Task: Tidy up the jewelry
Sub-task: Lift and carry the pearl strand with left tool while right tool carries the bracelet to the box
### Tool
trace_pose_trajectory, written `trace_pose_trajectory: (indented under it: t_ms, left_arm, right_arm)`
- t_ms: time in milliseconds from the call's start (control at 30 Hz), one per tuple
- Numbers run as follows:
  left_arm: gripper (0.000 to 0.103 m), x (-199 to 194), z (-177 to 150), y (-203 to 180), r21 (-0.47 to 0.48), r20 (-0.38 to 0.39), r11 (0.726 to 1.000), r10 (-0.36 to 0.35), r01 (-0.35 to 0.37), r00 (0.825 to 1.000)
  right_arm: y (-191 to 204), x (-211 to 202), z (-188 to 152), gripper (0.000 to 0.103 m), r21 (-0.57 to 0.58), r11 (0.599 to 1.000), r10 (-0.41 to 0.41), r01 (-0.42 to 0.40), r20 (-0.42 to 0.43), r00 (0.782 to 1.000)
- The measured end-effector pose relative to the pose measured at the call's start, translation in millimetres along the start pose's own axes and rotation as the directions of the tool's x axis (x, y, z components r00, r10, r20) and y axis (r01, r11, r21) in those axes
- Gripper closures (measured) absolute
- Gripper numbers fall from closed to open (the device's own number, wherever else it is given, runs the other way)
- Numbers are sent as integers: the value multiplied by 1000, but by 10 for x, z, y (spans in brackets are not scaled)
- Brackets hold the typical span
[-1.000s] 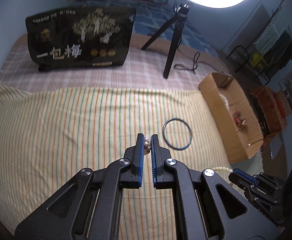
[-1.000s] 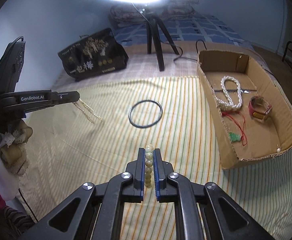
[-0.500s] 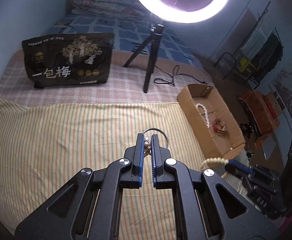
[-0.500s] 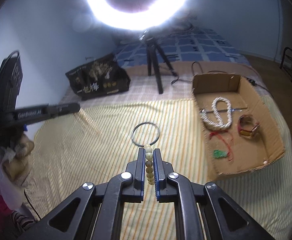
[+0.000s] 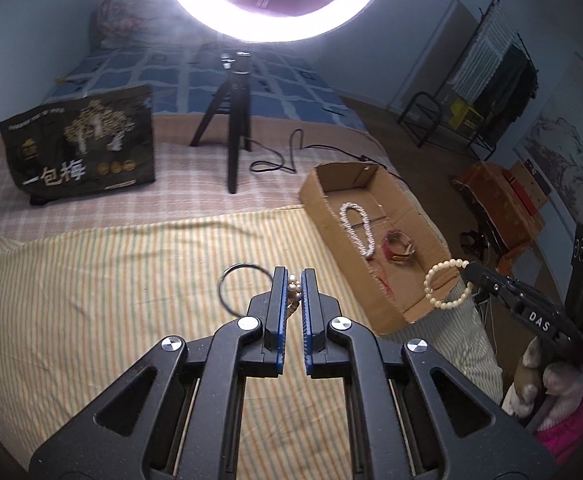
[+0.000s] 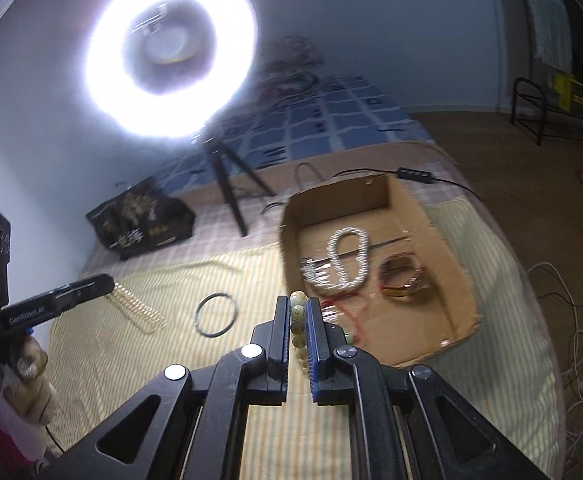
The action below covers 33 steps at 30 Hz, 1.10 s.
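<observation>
Left wrist view: your left gripper [image 5: 294, 280] has its fingers clamped on a pearl strand [image 5: 294, 289] above the striped bedspread [image 5: 91, 288]; carry it level over the cardboard box [image 5: 407, 312] rim before letting go. Its length runs back along the fingers.

Right wrist view: your right gripper [image 6: 298, 307] pinches a bead bracelet [image 6: 298, 320] just short of the box [image 6: 467, 280] wall. Clear the wall first. The beads line up along the fingers, pointing boxward.

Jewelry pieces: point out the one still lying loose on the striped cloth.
The thin dark ring lies alone on the striped cloth; two bead strings are gripped, the rest sit inside the cardboard box.
</observation>
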<state>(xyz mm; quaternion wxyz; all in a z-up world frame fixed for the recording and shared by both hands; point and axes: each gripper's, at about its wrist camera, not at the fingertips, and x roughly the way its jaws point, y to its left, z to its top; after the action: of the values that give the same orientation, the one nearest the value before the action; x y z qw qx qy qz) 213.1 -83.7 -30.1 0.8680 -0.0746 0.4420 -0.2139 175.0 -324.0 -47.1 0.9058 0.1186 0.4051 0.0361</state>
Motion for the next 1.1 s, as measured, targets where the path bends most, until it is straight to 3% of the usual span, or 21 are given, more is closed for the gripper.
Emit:
trace_pose_trajectory:
  t_ms: [467,1100]
  left_arm:
    - [99,381,316,-551,83,-1,996,-34,34,999]
    - [99,1216,811,-1312,181,-20,982,-49,52,999]
  right_arm:
    - [-460,1,106,98,67,997,-49,48,17,999]
    - [-570,129,119,98,84,996,-40,40,-8,999]
